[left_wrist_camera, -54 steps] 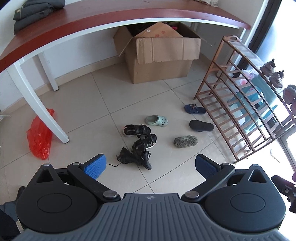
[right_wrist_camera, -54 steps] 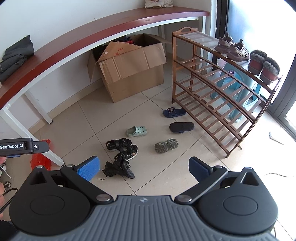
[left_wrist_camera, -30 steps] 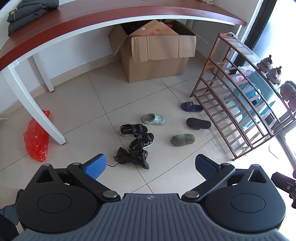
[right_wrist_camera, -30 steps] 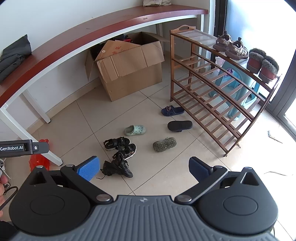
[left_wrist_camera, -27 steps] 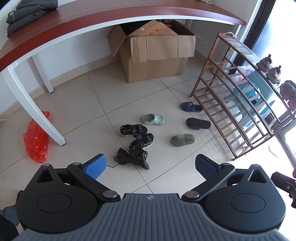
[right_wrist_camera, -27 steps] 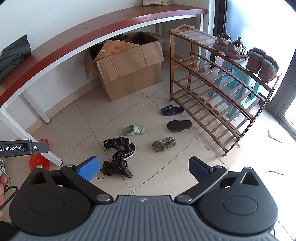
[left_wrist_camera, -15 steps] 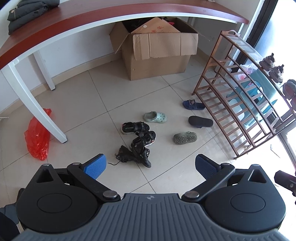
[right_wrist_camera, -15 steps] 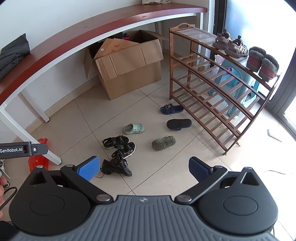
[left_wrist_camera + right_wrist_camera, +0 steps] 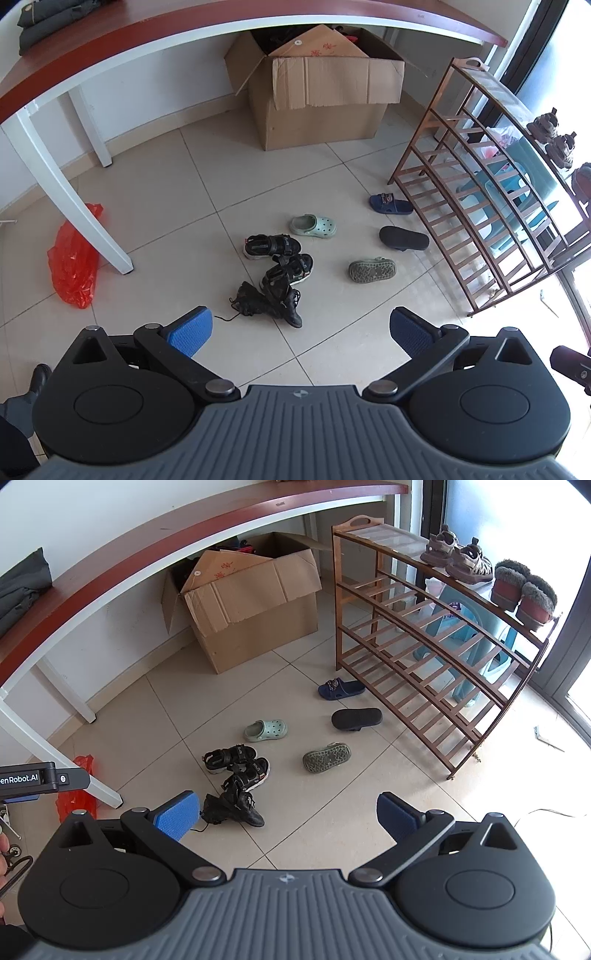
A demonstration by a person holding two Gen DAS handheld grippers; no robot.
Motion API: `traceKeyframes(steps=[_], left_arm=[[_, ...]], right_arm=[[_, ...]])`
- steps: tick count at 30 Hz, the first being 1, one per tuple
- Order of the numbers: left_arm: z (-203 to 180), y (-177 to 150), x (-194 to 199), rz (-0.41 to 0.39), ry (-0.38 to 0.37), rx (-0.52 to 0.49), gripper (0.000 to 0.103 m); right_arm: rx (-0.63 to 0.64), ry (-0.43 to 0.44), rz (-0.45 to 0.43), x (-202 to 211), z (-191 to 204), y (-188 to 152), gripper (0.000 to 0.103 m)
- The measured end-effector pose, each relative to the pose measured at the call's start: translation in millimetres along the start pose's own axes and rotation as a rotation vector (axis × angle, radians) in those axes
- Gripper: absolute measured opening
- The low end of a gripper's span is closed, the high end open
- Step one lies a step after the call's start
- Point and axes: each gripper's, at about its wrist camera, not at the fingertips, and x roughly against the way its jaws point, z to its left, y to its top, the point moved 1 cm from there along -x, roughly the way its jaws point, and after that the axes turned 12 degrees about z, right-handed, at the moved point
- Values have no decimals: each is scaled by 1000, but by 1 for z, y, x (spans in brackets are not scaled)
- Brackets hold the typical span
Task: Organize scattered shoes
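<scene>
Several shoes lie scattered on the tiled floor: a black sneaker (image 9: 271, 304) (image 9: 232, 806), two black sandals (image 9: 271, 245) (image 9: 231, 757), a mint clog (image 9: 313, 226) (image 9: 266, 730), an upturned green shoe (image 9: 372, 270) (image 9: 327, 757), a black slide (image 9: 403, 238) (image 9: 356, 718) and a navy slide (image 9: 390, 204) (image 9: 340, 689). A wooden shoe rack (image 9: 480, 206) (image 9: 424, 657) stands at the right with brown sandals (image 9: 458, 555) and furry slippers (image 9: 522, 590) on top. My left gripper (image 9: 301, 328) and right gripper (image 9: 286, 812) are open, empty, held above the floor short of the sneaker.
An open cardboard box (image 9: 317, 85) (image 9: 247, 605) sits under a red-topped desk (image 9: 184, 33) with white legs (image 9: 74, 206). A red plastic bag (image 9: 72, 262) lies by the leg. A blue plastic stool (image 9: 465, 635) stands behind the rack. Folded dark clothes (image 9: 48, 22) lie on the desk.
Both cameras have drifted slightly forward and downward toward the shoes; the shoes themselves have not moved. Both grippers stay open.
</scene>
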Motion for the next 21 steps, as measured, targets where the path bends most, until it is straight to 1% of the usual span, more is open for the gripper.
traceKeyframes(steps=[10,20,21], left_arm=[[-1,2,-1,-11,11,-11,103],[-1,4,-2,-23,24,-22,103],[-7,2,-3,-40,30,-24,103]], right_arm=[[17,5,-4,-2,2,9,103],[16,1,-7,-5,-5,12,103],[16,0,-7,-5,-6,12,103]])
